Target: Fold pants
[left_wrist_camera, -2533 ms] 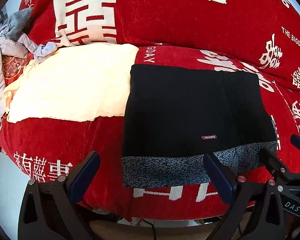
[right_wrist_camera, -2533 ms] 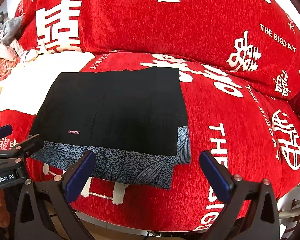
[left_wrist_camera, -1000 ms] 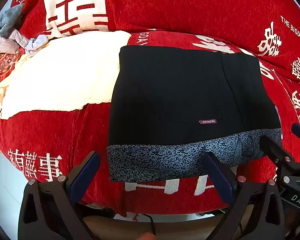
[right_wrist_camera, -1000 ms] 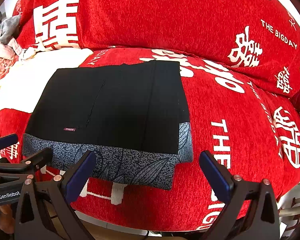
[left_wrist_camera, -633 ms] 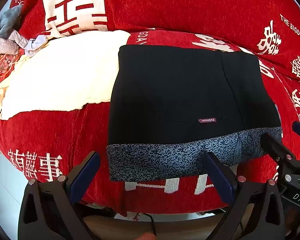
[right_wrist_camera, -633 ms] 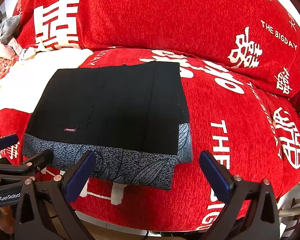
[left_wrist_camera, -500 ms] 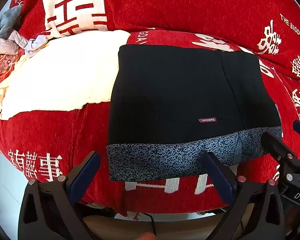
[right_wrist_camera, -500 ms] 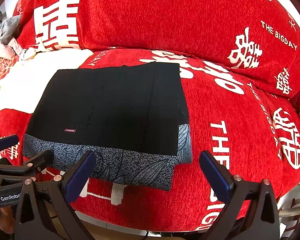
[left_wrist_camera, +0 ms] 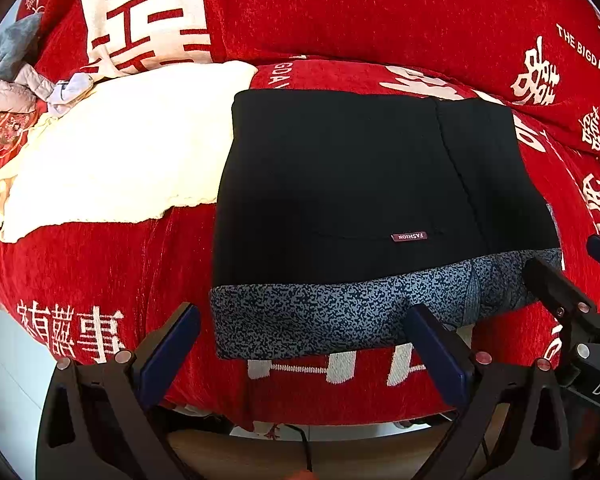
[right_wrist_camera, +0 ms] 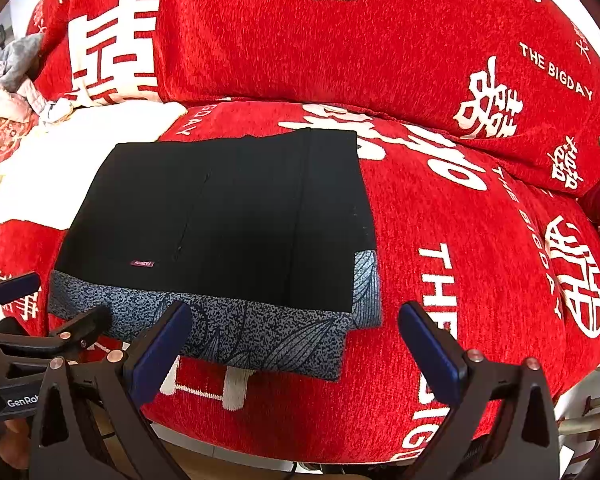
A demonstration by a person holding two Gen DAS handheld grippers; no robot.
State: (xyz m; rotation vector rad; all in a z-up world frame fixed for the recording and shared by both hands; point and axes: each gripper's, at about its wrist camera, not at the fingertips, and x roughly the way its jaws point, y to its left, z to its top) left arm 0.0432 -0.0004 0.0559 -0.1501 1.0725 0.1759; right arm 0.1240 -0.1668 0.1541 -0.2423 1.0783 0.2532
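My left gripper hangs with jaws released, clear of cloth. My right gripper likewise, jaws released, holding nothing. Just ahead of both, the pants lie folded flat on the red sofa, patterned band nearest me. A white cloth lies beside them, left.

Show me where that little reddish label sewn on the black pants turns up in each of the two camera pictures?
Left wrist view: the label sits right of centre on the pants, just above the speckled grey band.
Right wrist view: the label sits left of centre, small and too blurred to read, again just above the grey band.
Shared landmark: the cream cloth left of the pants.
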